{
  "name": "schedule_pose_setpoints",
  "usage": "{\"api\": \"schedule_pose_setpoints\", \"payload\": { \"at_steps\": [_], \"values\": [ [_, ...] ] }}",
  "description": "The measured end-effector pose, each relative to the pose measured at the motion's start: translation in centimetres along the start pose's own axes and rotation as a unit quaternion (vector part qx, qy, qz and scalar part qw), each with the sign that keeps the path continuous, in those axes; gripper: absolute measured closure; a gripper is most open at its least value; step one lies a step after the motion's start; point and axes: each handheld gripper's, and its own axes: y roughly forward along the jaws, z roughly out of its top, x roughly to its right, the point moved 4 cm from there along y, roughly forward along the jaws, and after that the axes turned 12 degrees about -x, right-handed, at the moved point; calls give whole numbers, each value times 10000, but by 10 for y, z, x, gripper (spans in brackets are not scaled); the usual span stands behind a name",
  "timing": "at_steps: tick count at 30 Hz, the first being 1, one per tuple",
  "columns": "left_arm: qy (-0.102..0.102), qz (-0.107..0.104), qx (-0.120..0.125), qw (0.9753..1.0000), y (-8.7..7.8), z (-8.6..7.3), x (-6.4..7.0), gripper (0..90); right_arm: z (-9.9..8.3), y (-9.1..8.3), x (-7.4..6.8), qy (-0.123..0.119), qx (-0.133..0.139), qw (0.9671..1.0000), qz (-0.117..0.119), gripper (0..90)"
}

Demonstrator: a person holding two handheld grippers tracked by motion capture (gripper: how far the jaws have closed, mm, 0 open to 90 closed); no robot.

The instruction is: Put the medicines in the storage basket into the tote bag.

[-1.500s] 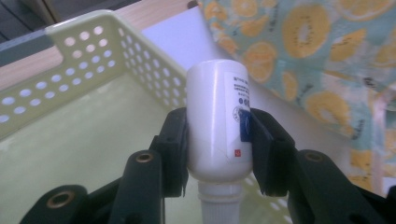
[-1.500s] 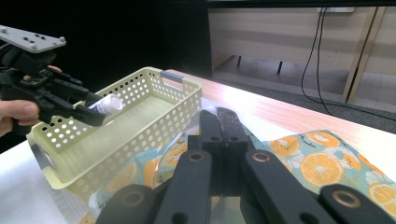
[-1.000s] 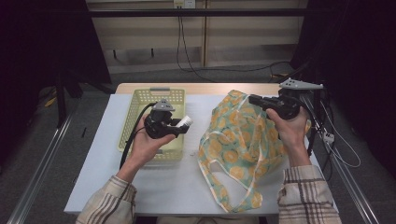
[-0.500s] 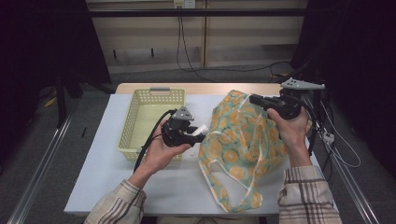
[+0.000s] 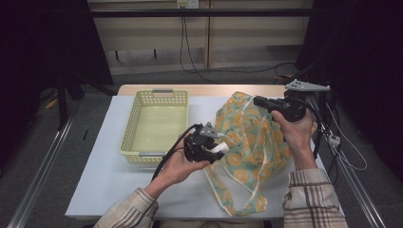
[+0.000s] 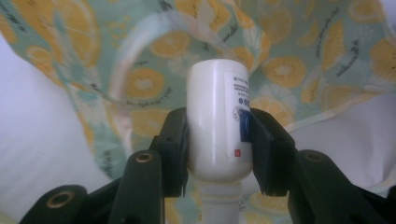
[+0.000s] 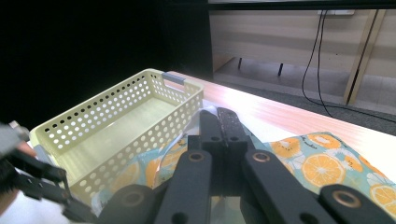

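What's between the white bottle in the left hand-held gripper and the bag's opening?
Nothing solid visible. The white bottle faces the bag wall and a handle loop; the right hand-held gripper pinches the bag's top edge. The opening itself isn't discernible.

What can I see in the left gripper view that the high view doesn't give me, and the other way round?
The left gripper view alone gives the close detail: the white bottle has a printed label and sits clamped between the two black jaws, base toward the orange-print bag.

The high view alone gives the layout: the yellow basket on the white table, both hands, and the right gripper pinching the bag's top edge.

Both share the bottle, the left gripper holding it, and the bag just beyond it.
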Motion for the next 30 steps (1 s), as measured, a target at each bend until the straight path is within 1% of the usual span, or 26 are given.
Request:
{"api": "schedule_pose_setpoints", "payload": {
  "at_steps": [1,2,6,7,8,9,10,11,13,14,15,16,18,19,21,22,23,24,29,30],
  "values": [
    [12,-10,-76,10000,4,1,-1,602,0,0,0,-3,-3,10000,-1,900],
    [-55,-40,-110,9999,10,2,-1,601,0,0,0,-4,0,10000,-1,900],
    [-124,-50,-277,9995,28,4,-2,601,0,0,-1,6,1,10000,12,900],
    [-127,1,-334,9994,31,5,-3,602,0,0,-1,6,0,10000,16,900],
    [-166,-24,-293,9994,35,6,-3,601,0,0,-1,-10,-5,10000,9,900],
    [-124,9,-304,9995,37,8,-4,601,0,0,0,-10,-4,10000,8,900],
    [-119,-1,-277,9995,39,9,-5,601,0,1,0,-9,-12,10000,7,900],
    [-203,-17,-254,9995,42,11,-6,601,0,1,0,-20,-10,10000,9,900],
    [-259,39,-252,9993,48,14,-7,601,0,1,-1,-16,-17,10000,12,900],
    [-264,40,-243,9993,51,15,-7,601,0,2,-1,-19,-26,10000,14,900],
    [-289,-7,-224,9993,55,16,-7,601,0,2,-1,-17,-34,10000,19,900],
    [-273,8,-229,9994,58,17,-8,601,-1,2,-1,-19,-51,10000,9,900],
    [-336,-7,-170,9993,64,19,-7,601,-1,3,-1,-34,-62,10000,8,900],
    [-300,30,-163,9994,66,21,-6,601,-1,3,-1,-37,-66,10000,7,900],
    [-254,24,-138,9996,70,24,-7,601,-1,3,-1,-35,-73,10000,7,900],
    [-323,-22,-57,9995,72,25,-7,601,-1,3,-1,-28,-78,10000,12,900],
    [-363,-33,-73,9993,74,26,-8,601,-2,3,0,-24,-78,10000,11,900],
    [-327,-16,-76,9994,77,27,-9,601,-2,3,0,-23,-78,10000,-14,900],
    [-449,-12,-59,9990,89,31,-11,601,-4,5,1,1,-132,9999,-13,900],
    [-463,-37,-63,9989,92,31,-11,601,-4,5,1,1,-132,9999,-13,900]
  ]
}}
